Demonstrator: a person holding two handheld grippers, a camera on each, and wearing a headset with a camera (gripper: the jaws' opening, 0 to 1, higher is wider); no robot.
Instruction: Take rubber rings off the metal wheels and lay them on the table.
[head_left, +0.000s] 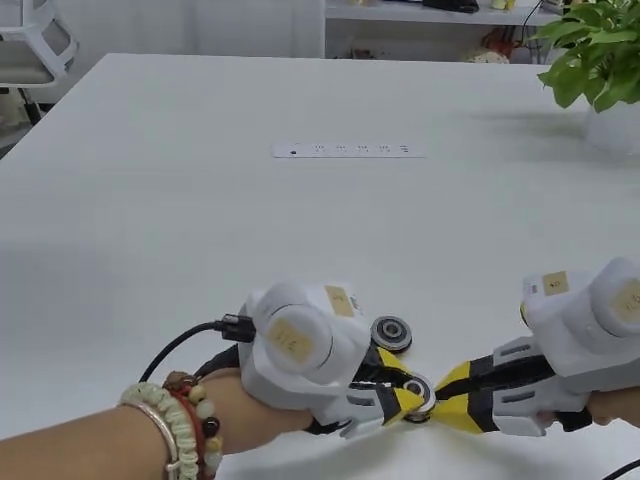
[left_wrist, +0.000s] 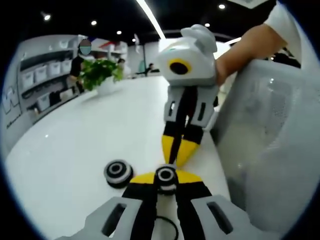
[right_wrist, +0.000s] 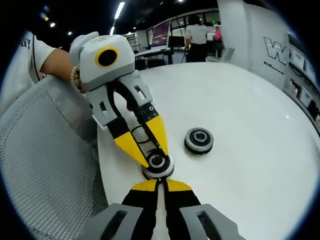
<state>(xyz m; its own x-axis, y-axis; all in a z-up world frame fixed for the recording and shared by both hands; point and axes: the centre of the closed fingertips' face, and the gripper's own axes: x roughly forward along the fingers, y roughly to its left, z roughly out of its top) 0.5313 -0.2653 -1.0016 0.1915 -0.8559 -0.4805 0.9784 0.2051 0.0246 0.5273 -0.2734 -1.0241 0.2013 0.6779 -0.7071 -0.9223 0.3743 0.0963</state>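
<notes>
The left tongs were clenched on a small metal wheel at the near edge of the white desk. In the left gripper view the wheel sat squarely between the two yellow tips of those tongs.

The right tongs came in from the opposite side, tips just at the wheel's rim. In the right gripper view their jaws stood drawn almost together with only a thin slit between them, right below the wheel. Whether they nipped the edge of its dark ring could not be told. The left tongs reached down onto the wheel from the upper left of that view.

A second wheel lay flat on the desk just beyond the held one, apart from both tongs, its black rubber ring still on. A white power strip lay farther out on the desk, and a leafy plant stood at the far right corner.
</notes>
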